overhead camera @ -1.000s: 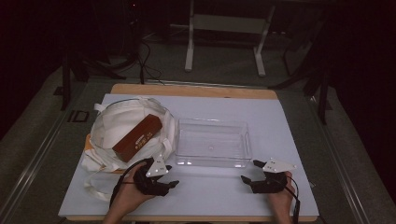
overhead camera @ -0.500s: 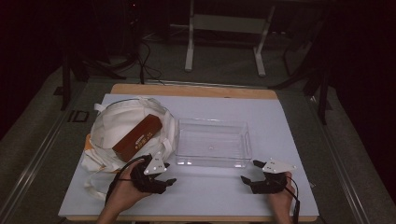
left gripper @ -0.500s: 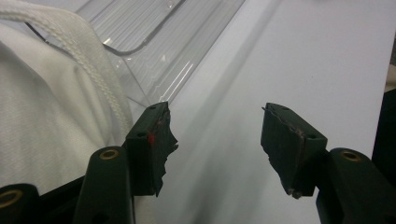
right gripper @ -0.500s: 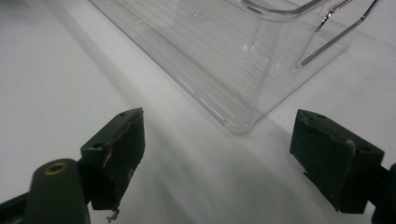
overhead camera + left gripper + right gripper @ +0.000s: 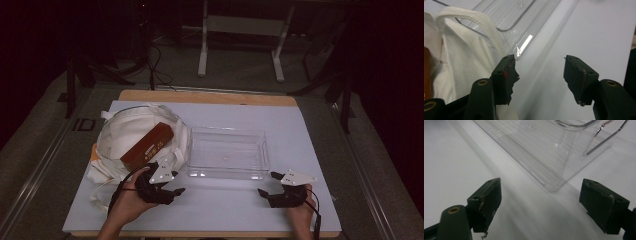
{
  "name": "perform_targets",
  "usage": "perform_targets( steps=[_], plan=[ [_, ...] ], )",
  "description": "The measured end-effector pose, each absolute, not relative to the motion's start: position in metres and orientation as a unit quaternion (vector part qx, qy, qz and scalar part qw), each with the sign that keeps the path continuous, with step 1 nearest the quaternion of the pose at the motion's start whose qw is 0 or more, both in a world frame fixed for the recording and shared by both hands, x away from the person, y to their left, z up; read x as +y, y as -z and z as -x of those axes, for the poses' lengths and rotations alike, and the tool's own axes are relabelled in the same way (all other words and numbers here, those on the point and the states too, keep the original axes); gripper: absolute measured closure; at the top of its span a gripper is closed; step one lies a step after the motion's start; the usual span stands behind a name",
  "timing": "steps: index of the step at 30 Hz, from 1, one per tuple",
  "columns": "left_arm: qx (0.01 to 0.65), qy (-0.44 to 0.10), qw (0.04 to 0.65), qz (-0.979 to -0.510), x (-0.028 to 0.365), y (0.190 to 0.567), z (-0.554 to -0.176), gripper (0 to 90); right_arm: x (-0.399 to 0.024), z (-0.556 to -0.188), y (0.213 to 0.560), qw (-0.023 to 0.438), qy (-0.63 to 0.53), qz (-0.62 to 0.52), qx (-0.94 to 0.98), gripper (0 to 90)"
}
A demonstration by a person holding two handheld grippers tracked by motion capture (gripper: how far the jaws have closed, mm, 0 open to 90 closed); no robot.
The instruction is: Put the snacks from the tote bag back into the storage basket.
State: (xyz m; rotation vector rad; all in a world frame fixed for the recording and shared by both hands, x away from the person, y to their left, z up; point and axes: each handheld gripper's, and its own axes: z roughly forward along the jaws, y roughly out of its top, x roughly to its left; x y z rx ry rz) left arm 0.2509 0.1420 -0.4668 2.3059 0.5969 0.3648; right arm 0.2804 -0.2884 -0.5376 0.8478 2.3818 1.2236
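As left gripper (image 5: 172,186) crept toward tray (image 5: 227,172), jaws narrowed yet gaped, grasping nothing; right gripper (image 5: 267,186) gaped too; bag (image 5: 125,132) beside tray.

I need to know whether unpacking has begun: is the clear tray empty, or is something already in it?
Empty. The clear tray shows only its ribbed bottom; the brown box still lies on the white bag beside it.

White-topped table (image 5: 300,125) with wooden edge at frame centre. Directly on it: white cloth bag (image 5: 125,135) at centre left carrying a brown box (image 5: 148,145), clear plastic tray (image 5: 227,152) just right of bag, touching it. Lower part bare white.
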Motion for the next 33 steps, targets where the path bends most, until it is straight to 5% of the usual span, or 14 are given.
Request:
perform_targets(
  steps=[33],
  plan=[
    [0.231,-0.153,0.352,-0.894,0.172,0.435,-0.255,45.9,-0.289,-0.280,0.537,0.167,-0.432,-0.298,0.834,17.9]
  ],
)
